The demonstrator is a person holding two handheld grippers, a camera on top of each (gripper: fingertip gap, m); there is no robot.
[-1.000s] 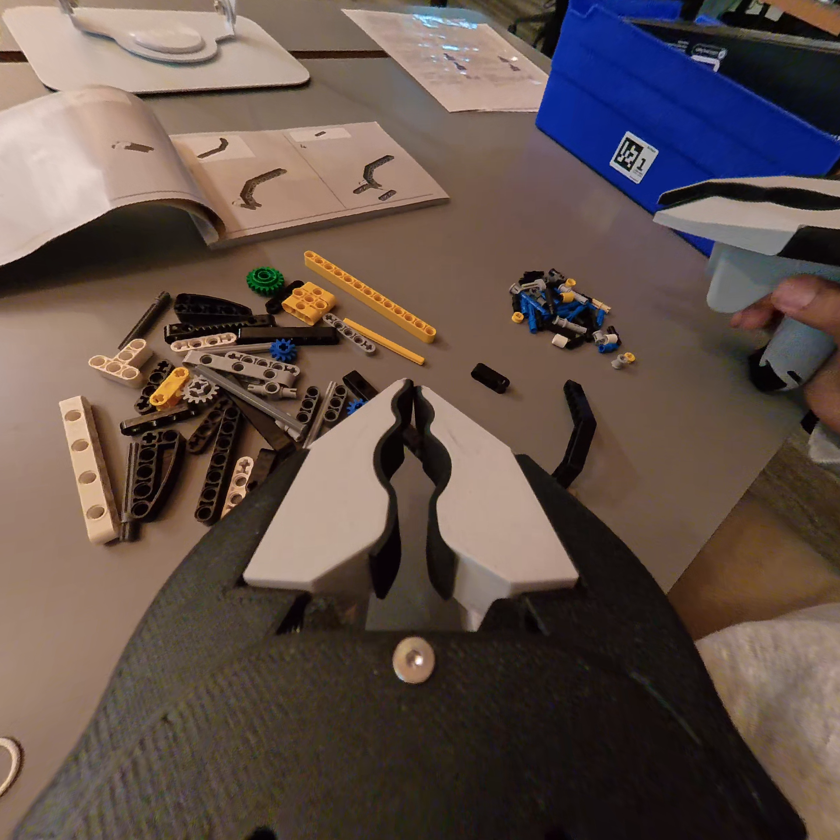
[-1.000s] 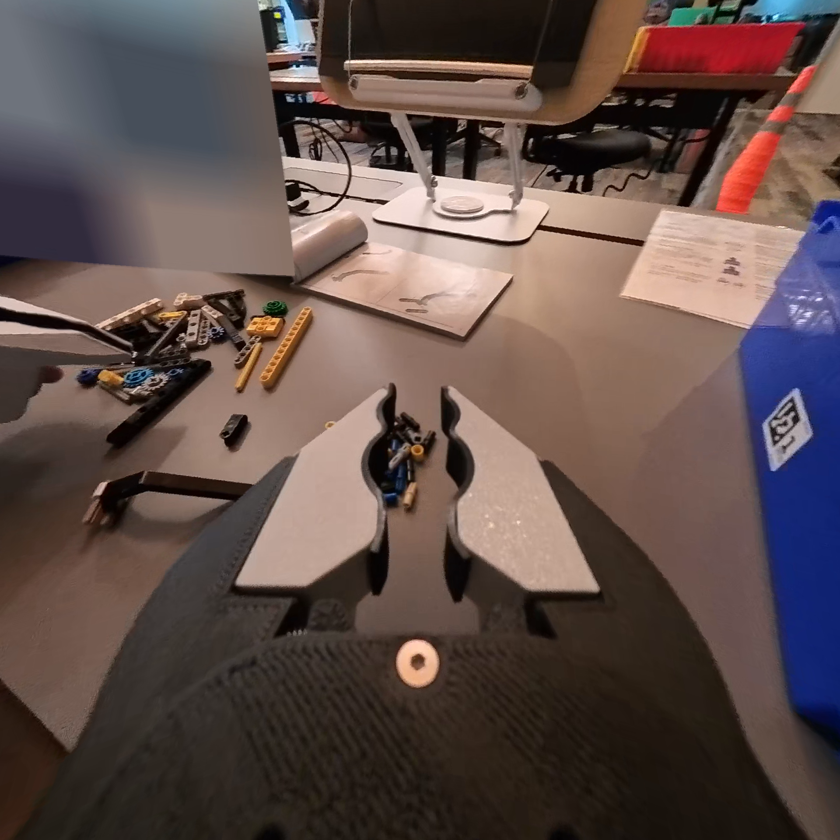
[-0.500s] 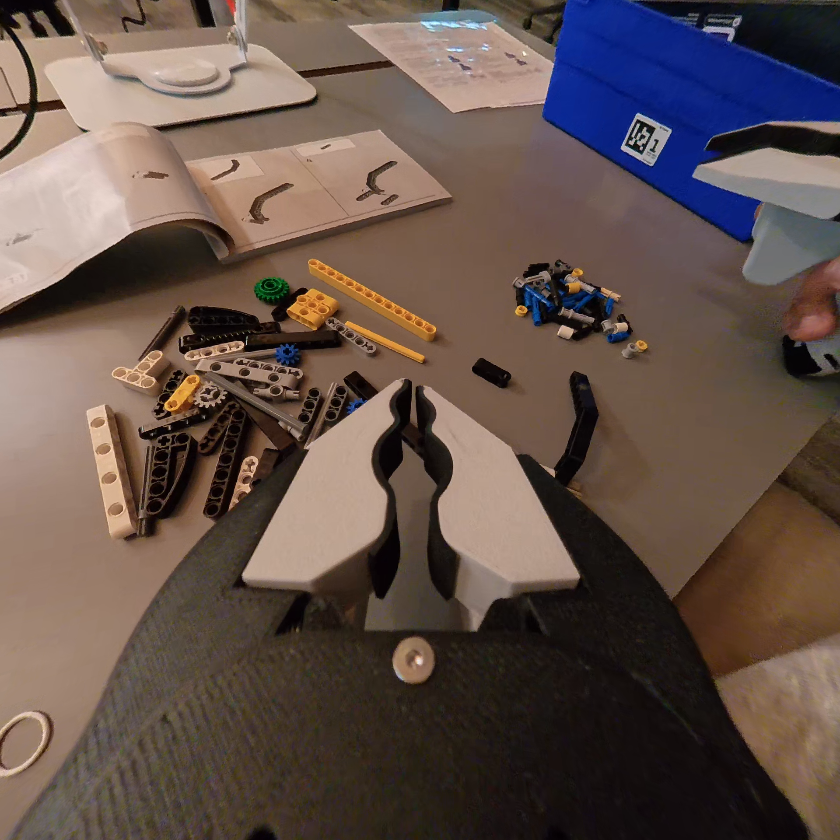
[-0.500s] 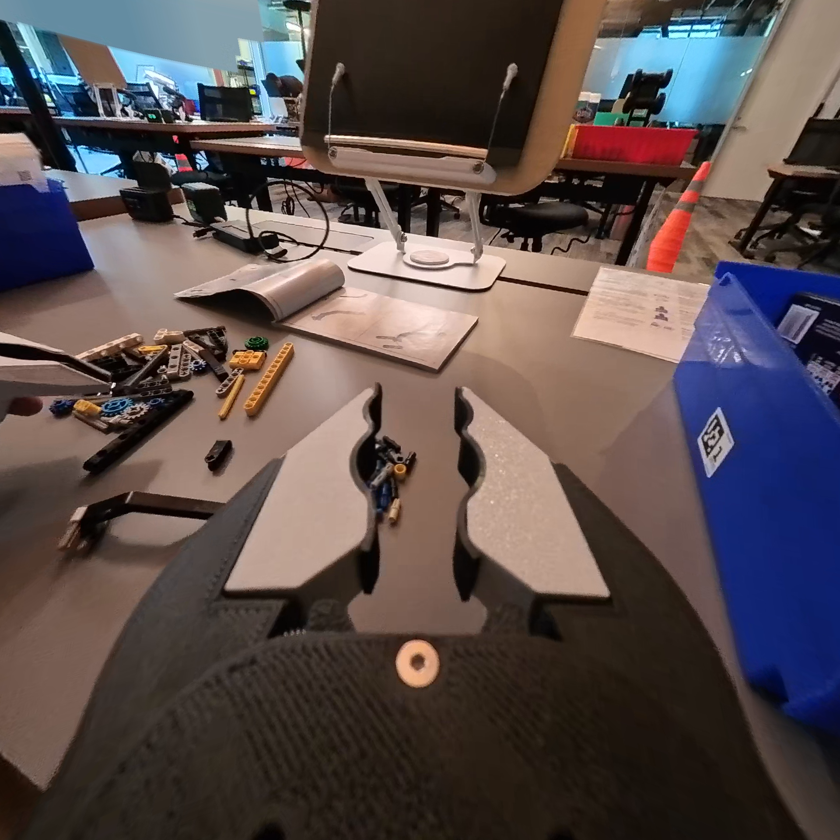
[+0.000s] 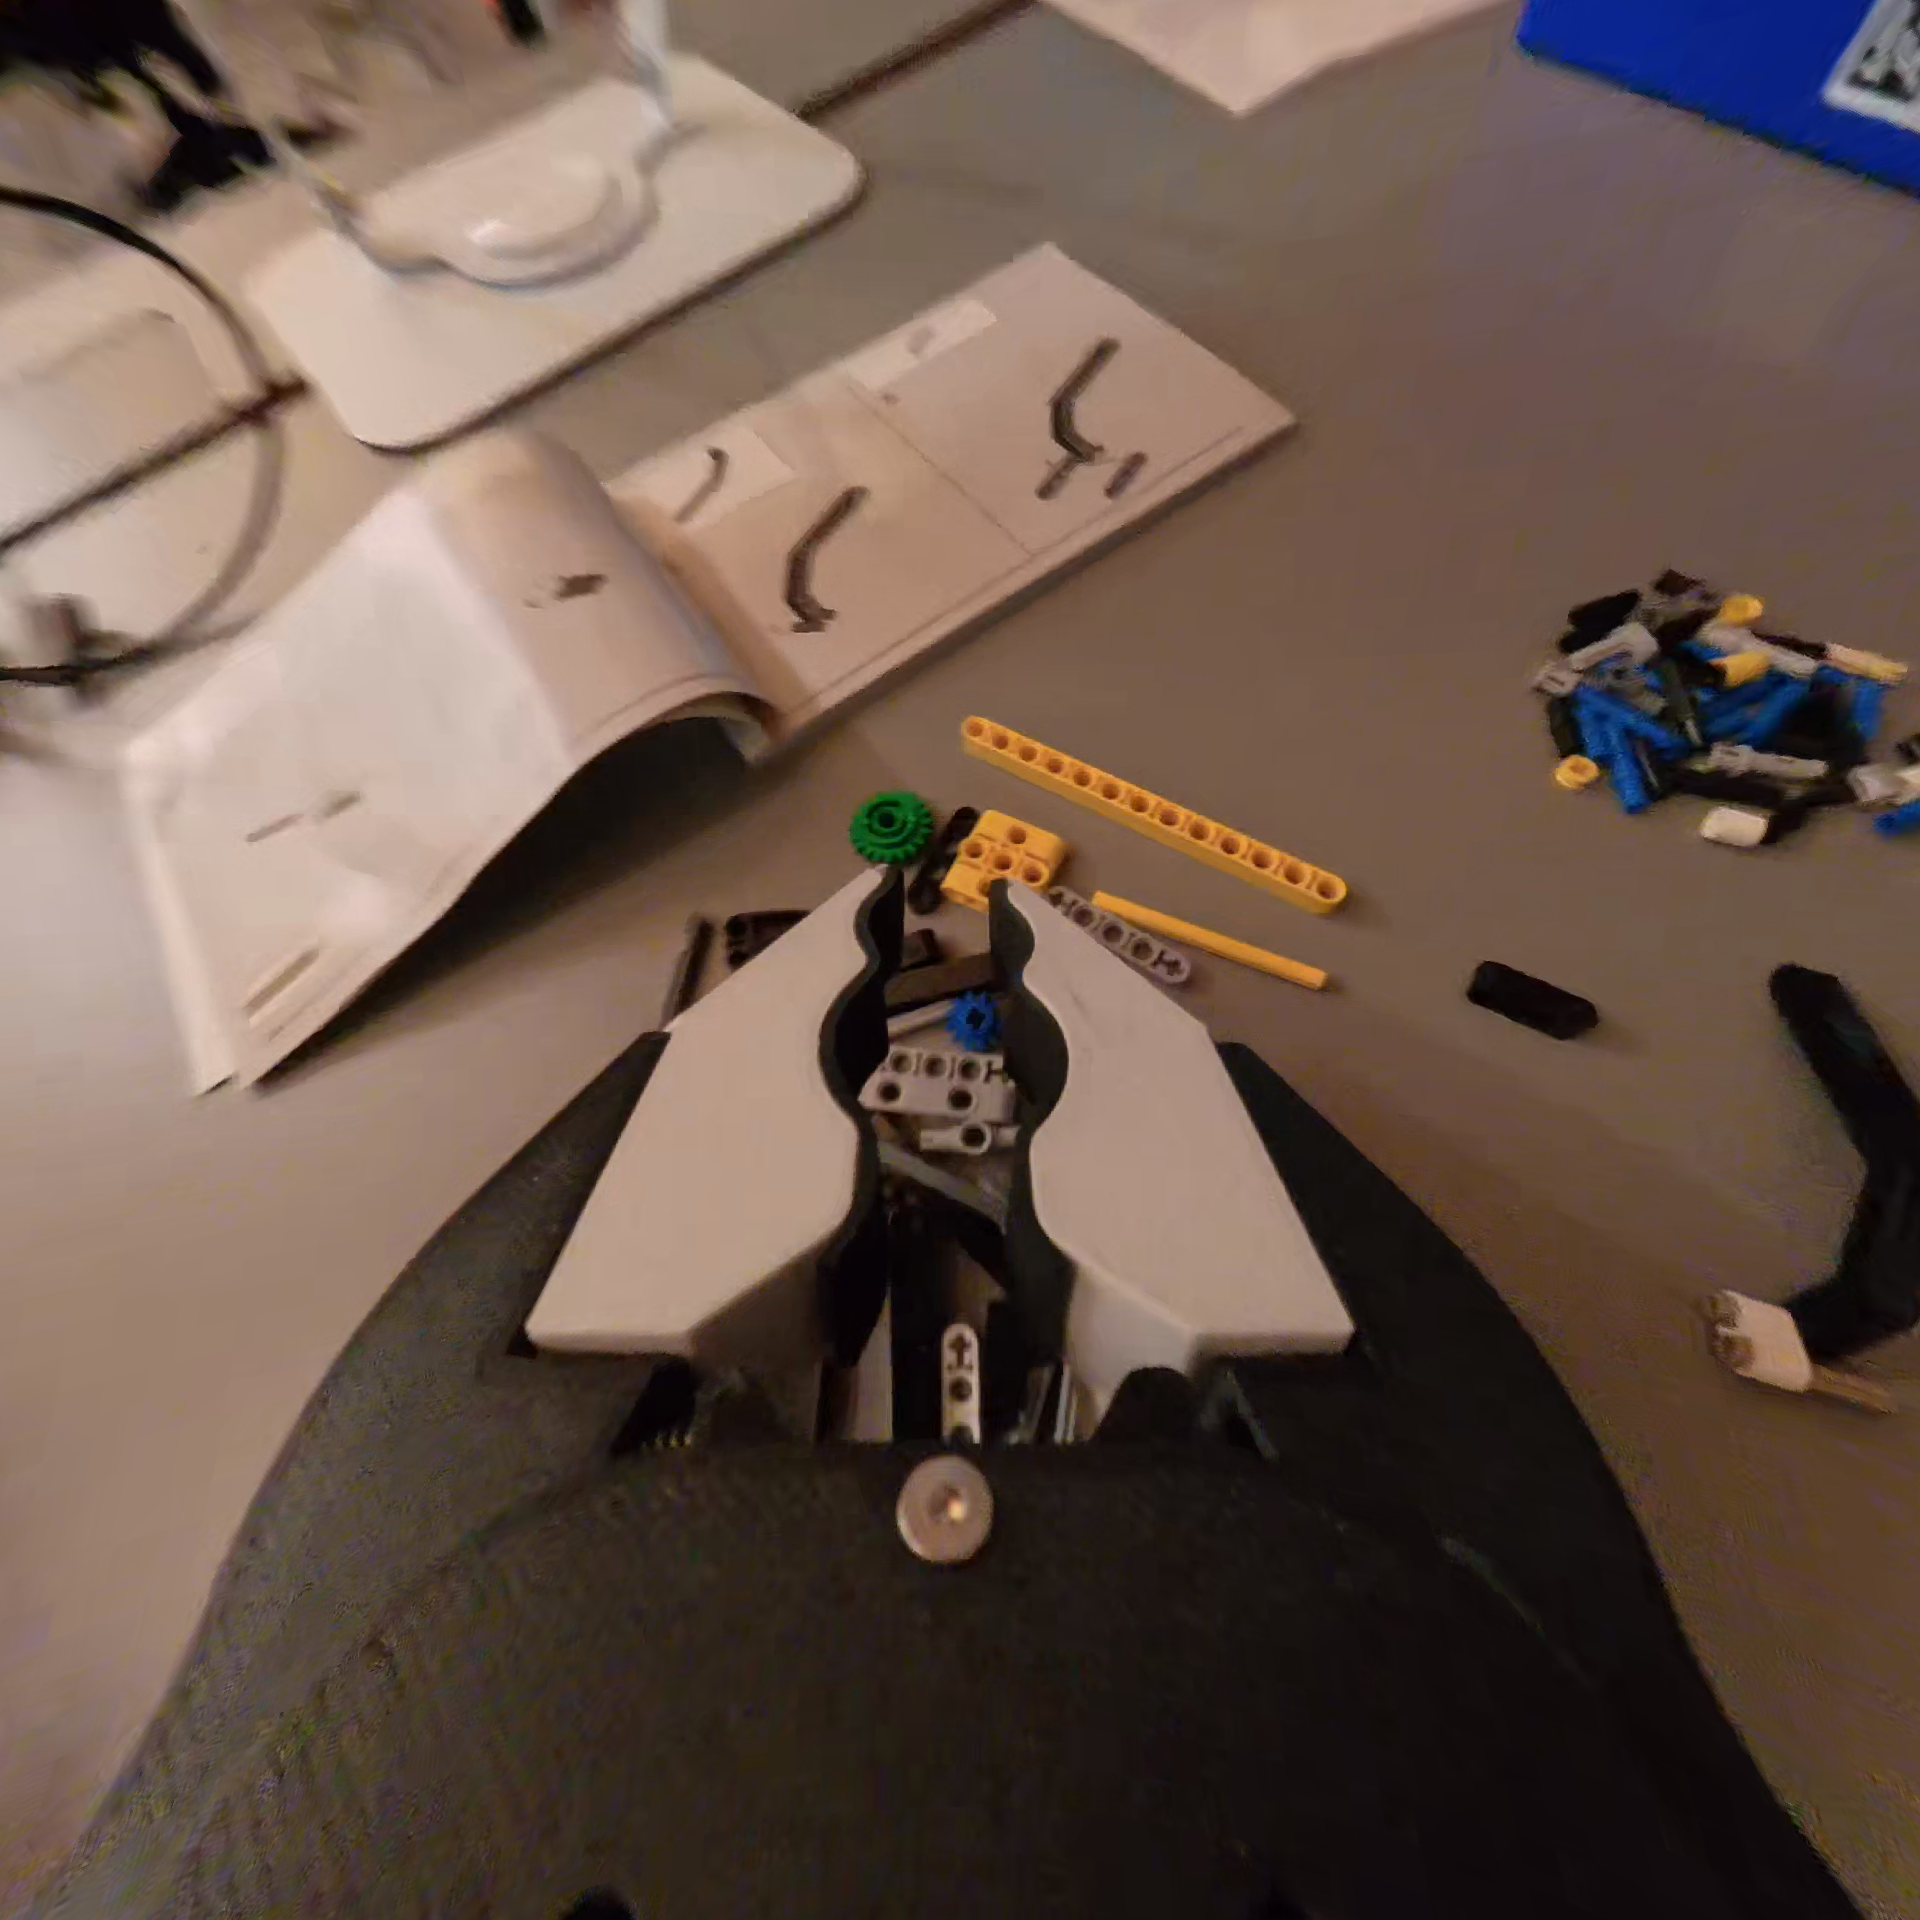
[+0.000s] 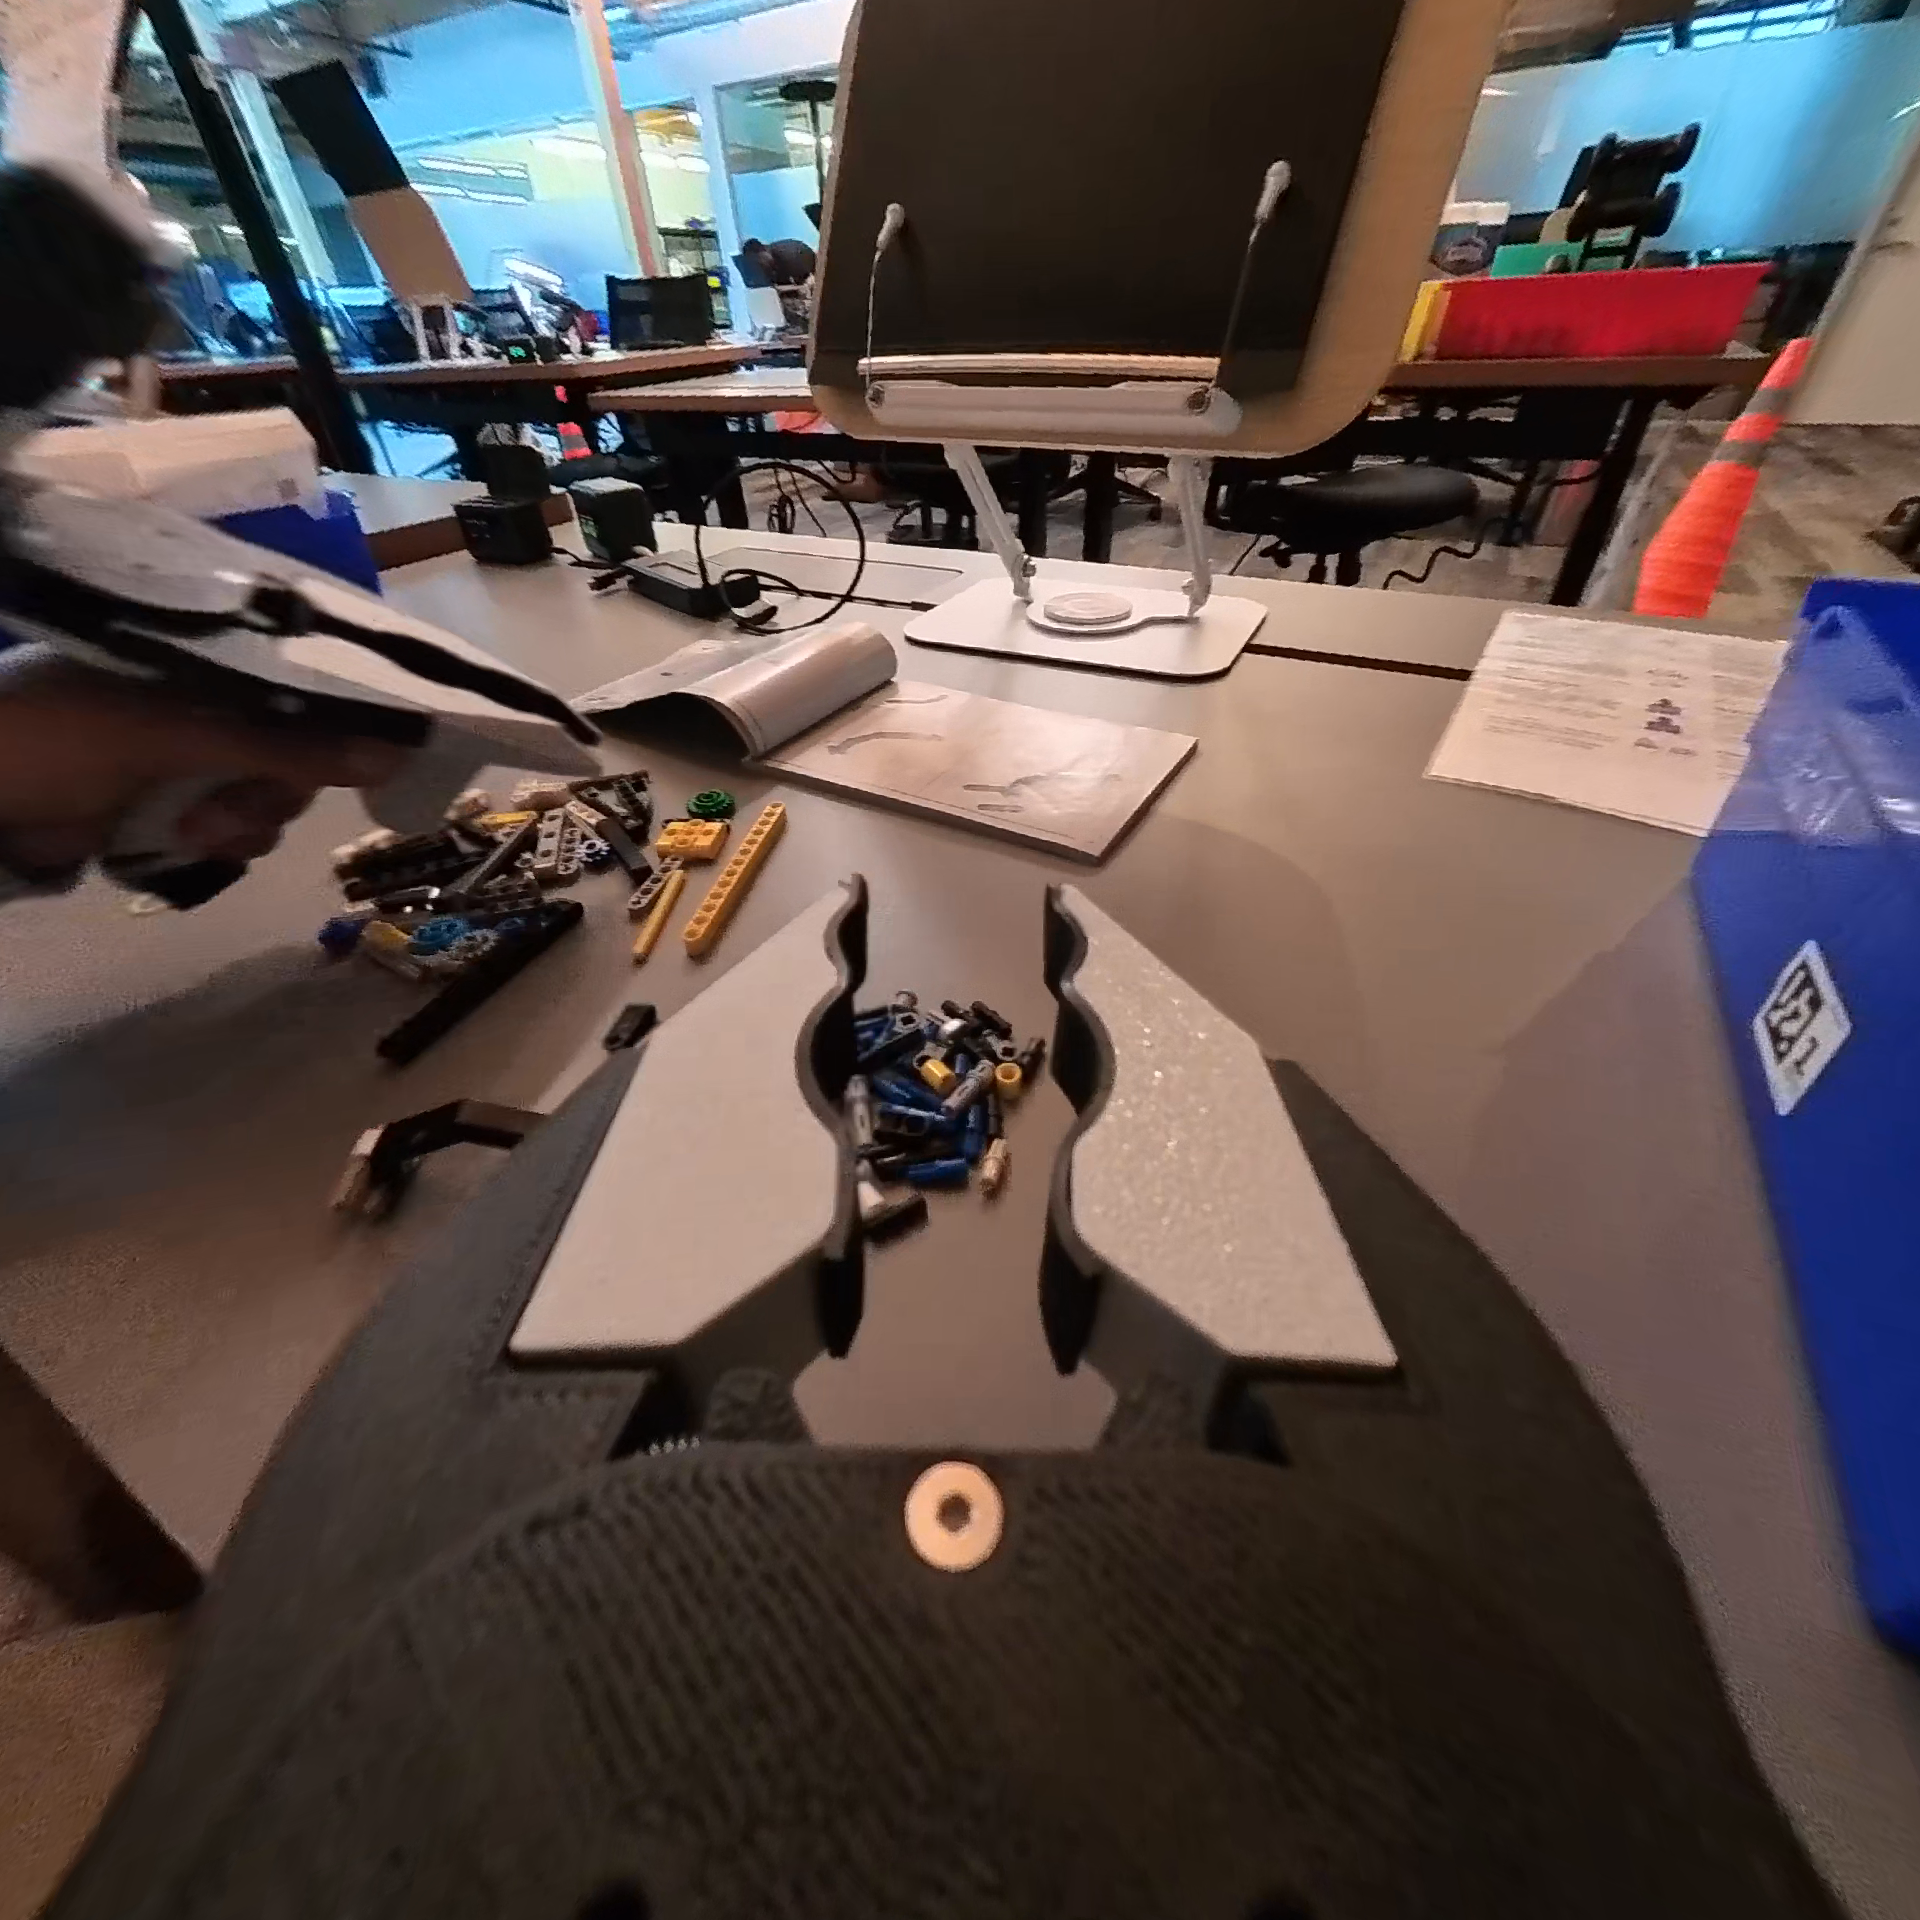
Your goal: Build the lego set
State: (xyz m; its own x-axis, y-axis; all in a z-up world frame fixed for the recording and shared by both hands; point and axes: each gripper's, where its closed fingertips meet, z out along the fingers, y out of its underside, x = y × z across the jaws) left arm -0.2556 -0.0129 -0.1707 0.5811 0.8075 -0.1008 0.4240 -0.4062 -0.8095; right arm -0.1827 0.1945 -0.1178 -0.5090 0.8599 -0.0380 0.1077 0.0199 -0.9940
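My left gripper (image 5: 940,883) hovers low over the pile of beams and gears, jaws slightly apart and empty. Between the jaws show a blue gear (image 5: 974,1016) and grey beams (image 5: 940,1081). A green gear (image 5: 888,826), a yellow block (image 5: 1003,852) and a long yellow beam (image 5: 1153,816) lie just ahead. My right gripper (image 6: 954,899) is open and empty over the pile of small pins (image 6: 935,1091). The black bent beam with a white connector (image 5: 1860,1164) lies at the right. The right wrist view shows the left gripper (image 6: 416,707) above the beam pile (image 6: 488,862).
An open instruction booklet (image 5: 727,582) lies behind the parts. A small black piece (image 5: 1529,1013) lies alone. A blue bin (image 6: 1829,1039) stands at the right, a paper sheet (image 6: 1600,717) behind it. A tablet stand (image 6: 1091,613) is at the back. The table's front edge is near. The left gripper's tips are roughly 25 centimeters from the right gripper's. From my left tips it is roughly 4 centimeters to the yellow block (image 5: 1003,852); from my right, 20 centimeters.
My left gripper has moved forward and left over the beam pile and its jaws have parted a little. My right gripper has come closer to the pin pile and opened wider.
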